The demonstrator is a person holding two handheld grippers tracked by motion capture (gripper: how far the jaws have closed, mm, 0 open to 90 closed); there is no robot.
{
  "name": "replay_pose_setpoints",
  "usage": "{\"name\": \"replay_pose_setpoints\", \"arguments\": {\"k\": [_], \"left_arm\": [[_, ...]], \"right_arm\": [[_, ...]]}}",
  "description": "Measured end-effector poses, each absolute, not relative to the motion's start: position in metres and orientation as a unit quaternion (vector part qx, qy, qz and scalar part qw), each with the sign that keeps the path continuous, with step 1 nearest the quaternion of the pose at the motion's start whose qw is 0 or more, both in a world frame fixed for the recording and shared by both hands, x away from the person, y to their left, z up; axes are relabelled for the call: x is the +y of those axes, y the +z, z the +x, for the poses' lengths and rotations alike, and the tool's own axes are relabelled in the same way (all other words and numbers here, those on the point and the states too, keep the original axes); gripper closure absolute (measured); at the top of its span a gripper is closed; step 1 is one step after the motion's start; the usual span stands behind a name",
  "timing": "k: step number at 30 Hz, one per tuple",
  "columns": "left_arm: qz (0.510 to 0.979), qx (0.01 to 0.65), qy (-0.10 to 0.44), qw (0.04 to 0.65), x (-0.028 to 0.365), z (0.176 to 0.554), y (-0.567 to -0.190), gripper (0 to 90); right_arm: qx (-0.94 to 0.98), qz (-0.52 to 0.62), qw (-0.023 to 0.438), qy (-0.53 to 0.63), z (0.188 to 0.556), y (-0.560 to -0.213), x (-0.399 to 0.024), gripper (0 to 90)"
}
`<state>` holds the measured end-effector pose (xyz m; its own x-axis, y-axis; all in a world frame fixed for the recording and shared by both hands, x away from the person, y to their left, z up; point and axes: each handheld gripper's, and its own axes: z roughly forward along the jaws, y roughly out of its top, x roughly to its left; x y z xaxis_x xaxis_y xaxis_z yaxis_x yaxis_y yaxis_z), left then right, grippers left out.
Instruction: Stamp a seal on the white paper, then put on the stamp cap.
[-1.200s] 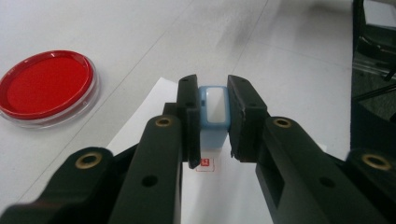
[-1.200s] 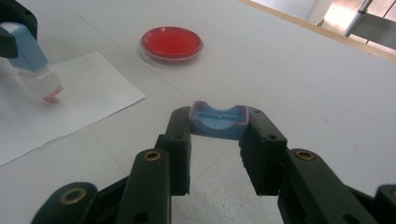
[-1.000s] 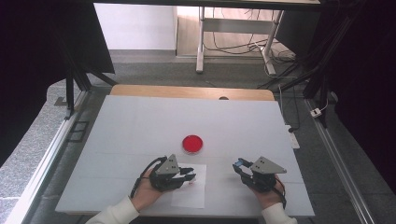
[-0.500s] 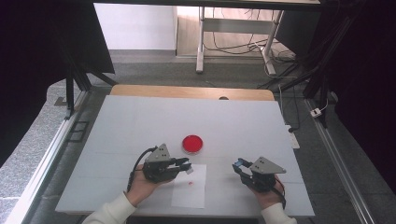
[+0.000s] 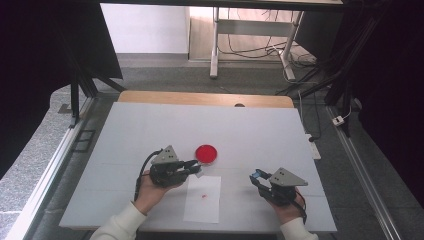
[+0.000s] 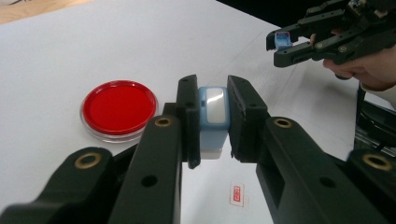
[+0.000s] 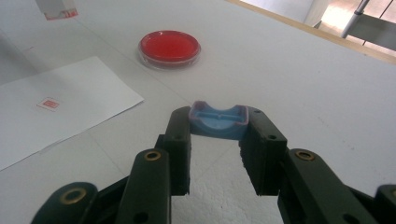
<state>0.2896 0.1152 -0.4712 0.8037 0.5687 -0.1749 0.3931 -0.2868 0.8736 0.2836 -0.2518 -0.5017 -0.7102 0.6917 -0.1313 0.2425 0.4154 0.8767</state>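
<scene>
High view puts the left gripper (image 5: 192, 166) clamped on a blue-and-white stamp (image 6: 212, 122) just beside the red ink pad (image 5: 206, 154) mid-tabletop; the right gripper (image 5: 256, 176) pinches the blue cap (image 7: 218, 121) near the tabletop's front edge, right of the paper (image 5: 202, 198)

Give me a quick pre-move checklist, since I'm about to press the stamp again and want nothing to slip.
1. Left claw grip on the blue stamp: ok, clamped between both jaws.
2. Right claw grip on the blue cap: ok, held at the jaw tips.
3. Red ink pad open and reachable: ok, it lies just beyond the stamp.
4. Paper sheet flat on the table: ok.
5. Room on the sheet beside the red mark: ok, most of it is blank.
6. Stamp face inked: cannot tell, it is hidden from view.
</scene>
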Motion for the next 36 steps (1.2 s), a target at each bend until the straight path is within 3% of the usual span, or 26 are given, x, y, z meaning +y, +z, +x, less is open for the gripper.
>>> {"name": "replay_pose_setpoints", "arguments": {"k": [36], "left_arm": [[0.797,0.273,0.089,0.532,0.118,0.281,-0.456,75.0]], "right_arm": [[0.817,0.265,0.239,0.454,0.285,-0.503,-0.240,63.9]]}}
